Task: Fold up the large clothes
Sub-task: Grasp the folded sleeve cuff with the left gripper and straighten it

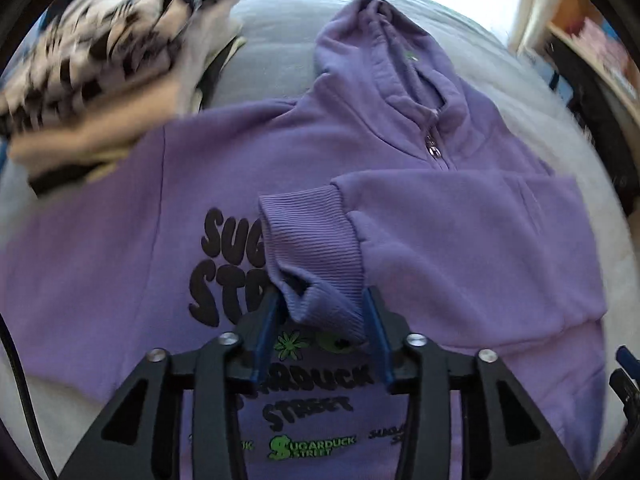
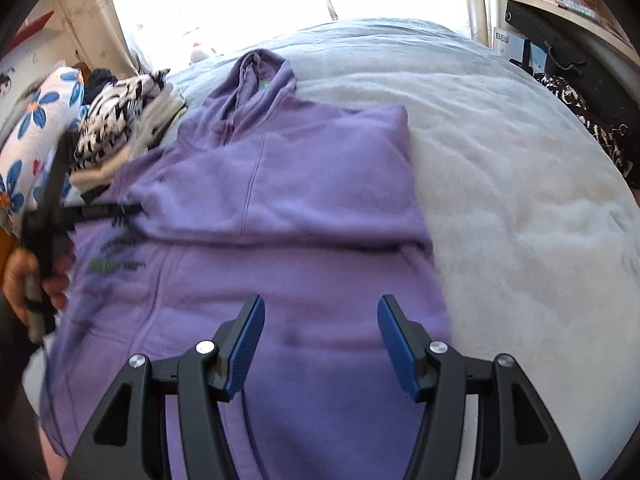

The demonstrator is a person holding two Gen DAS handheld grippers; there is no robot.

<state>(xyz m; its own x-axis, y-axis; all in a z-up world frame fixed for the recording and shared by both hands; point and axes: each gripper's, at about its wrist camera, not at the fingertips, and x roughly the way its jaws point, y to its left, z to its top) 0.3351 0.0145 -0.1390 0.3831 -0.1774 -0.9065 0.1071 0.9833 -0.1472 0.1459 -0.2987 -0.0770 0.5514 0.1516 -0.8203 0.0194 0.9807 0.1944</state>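
Lying flat mid-bed: purple fleece zip hoodie point(image 1: 360, 184). Straddling its ribbed cuff point(image 1: 316, 264), left gripper point(image 1: 322, 332) half-open, pads barely touching. Hovering empty near hem, right gripper point(image 2: 320, 344), wide. Risking cuff snagging, dragging folded sleeve askew.

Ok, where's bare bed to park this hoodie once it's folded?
Free: the wide white blanket to the right of the purple hoodie, and the grey strip beyond its hood. Crowded: the left side, where the stack of folded clothes butts against the hoodie's shoulder.
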